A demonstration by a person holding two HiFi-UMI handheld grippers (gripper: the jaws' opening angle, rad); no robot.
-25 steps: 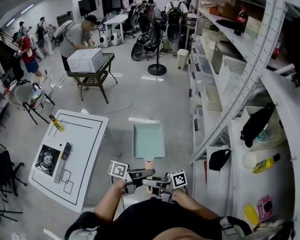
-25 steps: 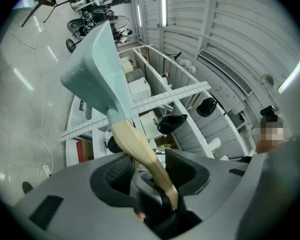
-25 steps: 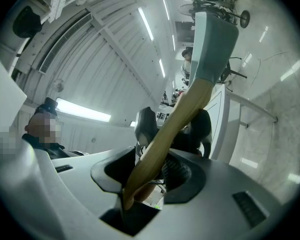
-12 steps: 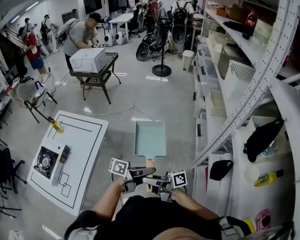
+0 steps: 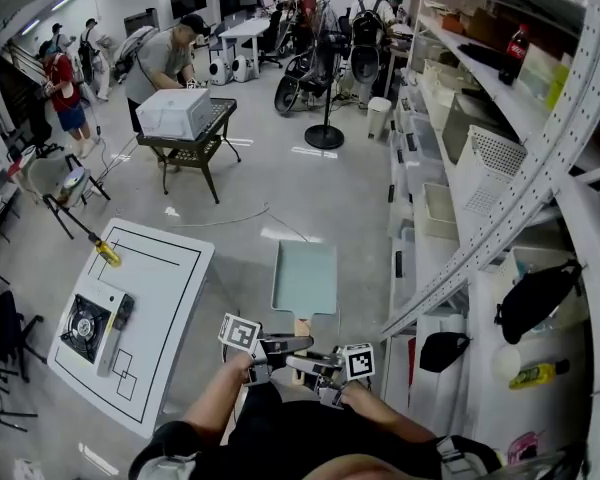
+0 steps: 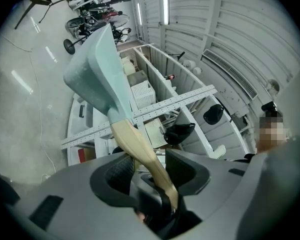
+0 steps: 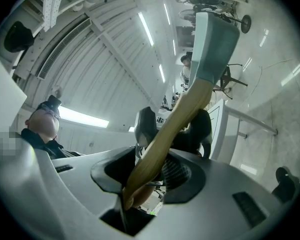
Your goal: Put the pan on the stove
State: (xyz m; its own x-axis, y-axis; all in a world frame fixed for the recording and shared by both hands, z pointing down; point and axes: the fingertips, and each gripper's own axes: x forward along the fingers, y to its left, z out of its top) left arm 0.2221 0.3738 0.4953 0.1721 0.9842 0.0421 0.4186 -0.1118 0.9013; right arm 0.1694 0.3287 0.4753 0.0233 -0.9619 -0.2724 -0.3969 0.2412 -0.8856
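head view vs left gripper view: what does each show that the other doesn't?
Head view only: the stove on the white table, and the right gripper. Left gripper view only: the left gripper clamped on the wooden handle, close up. Both: the teal pan held off the floor, and the shelves.

Pan (image 5: 304,278) is hanging near centre just ahead of left gripper (image 5: 283,345) and right gripper (image 5: 306,363), stove (image 5: 85,326) is lying on table (image 5: 165,278) to its left, shelves (image 5: 435,258) are running along right, cart (image 5: 195,151) is standing far left.
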